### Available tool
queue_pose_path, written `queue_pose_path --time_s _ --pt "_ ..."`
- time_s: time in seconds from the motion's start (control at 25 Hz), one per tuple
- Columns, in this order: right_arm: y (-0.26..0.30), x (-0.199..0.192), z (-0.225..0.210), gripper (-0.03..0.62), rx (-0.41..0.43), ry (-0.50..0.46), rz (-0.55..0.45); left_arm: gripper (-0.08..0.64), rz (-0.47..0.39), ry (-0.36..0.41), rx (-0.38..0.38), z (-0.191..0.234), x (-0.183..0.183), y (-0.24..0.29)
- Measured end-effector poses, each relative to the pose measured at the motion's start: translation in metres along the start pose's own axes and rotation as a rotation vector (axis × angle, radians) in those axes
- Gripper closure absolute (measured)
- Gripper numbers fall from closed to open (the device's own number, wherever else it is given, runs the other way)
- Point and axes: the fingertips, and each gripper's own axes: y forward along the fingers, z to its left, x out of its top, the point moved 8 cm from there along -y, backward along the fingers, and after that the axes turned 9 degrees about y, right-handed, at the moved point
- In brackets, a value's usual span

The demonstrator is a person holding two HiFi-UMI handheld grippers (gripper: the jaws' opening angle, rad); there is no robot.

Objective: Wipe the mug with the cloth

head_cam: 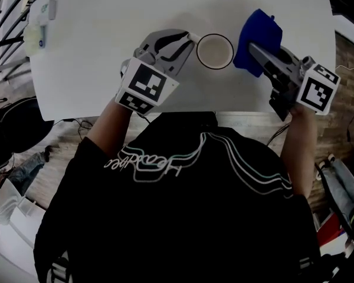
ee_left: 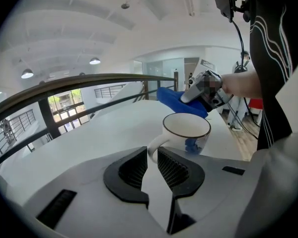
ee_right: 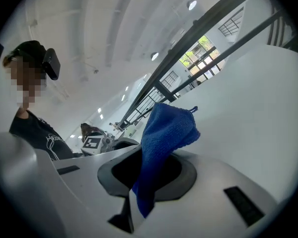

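A white mug (head_cam: pixel 215 51) with a dark rim stands upright on the white table (head_cam: pixel 106 52). My left gripper (head_cam: pixel 190 38) reaches it from the left and is shut on its handle (ee_left: pixel 154 150); the cup body (ee_left: pixel 186 130) stands just beyond the pads. My right gripper (head_cam: pixel 255 50) is shut on a blue cloth (head_cam: pixel 258 33), held in the air just right of the mug. The cloth (ee_right: pixel 164 138) sticks up and droops between the right gripper's (ee_right: pixel 149 170) jaws. In the left gripper view the cloth (ee_left: pixel 179 100) hangs behind the mug, a little above its rim.
Small pale objects (head_cam: pixel 40 25) lie at the table's far left corner. The table's near edge (head_cam: pixel 183 111) runs just in front of my body. A dark railing (ee_left: pixel 79 83) runs beyond the table. Wooden floor with cables (head_cam: pixel 71 125) lies below.
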Motion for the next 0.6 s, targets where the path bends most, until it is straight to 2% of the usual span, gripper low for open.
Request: queue_pose_path --time_s 0.24,0.6 --pt "0.006 0.010 0.009 0.541 0.050 -0.059 0.044 0.489 -0.015 0.003 -0.034 0.005 0.000 0.003" --pt "0.018 0.017 0.002 0.541 0.112 -0.074 0.116 0.489 -0.047 -0.019 -0.071 0.013 0.005 0.015"
